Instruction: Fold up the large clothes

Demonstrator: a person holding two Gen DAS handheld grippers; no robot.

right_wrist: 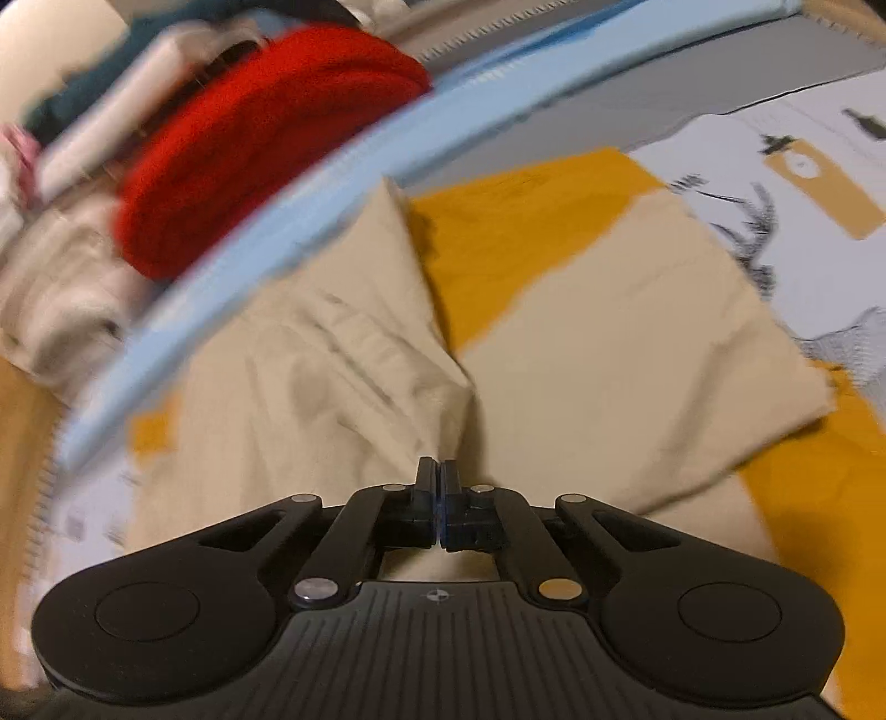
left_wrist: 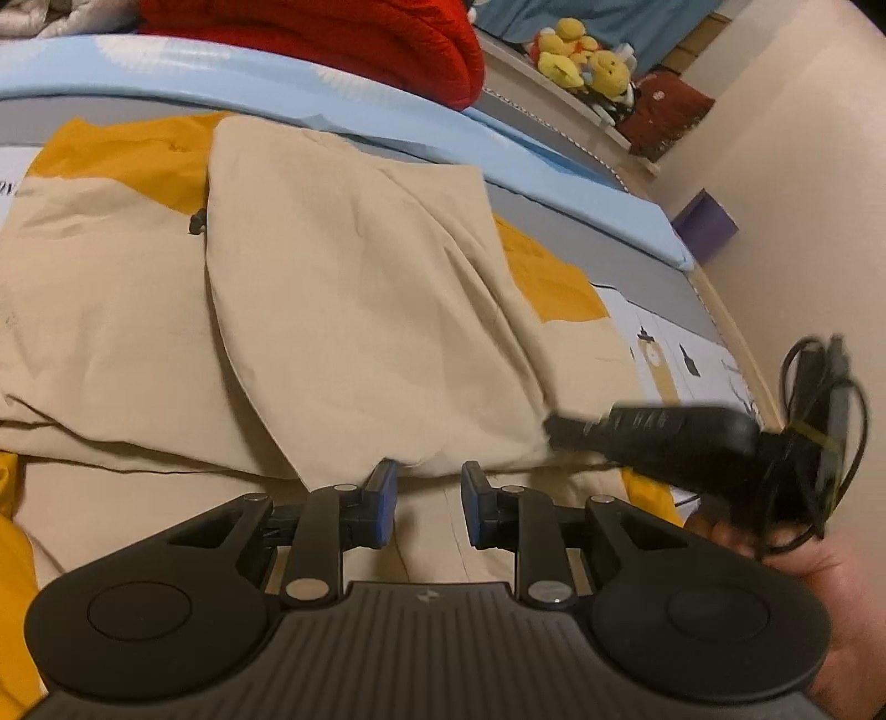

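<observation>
Two claws work the beige garment (left_wrist: 354, 299) spread mid-frame on the bed: the left claw (left_wrist: 429, 487) hangs released at its near hem, the right claw (right_wrist: 437, 487) clenched with no cloth visibly pinched, so regrip squarely before folding.

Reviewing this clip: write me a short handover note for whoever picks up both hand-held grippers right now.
Left hand-held gripper: jaws apart, nothing between them, at the near edge of the beige garment.
Right hand-held gripper: jaws shut at the garment's near edge; whether fabric is pinched cannot be told.
Garment lies on a yellow cloth on the bed, one panel already folded over the rest.
Red knit pile sits behind the blue rail, untouched.
Left to do: confirm the right grip, grasp with the left, finish folding and flatten.
</observation>
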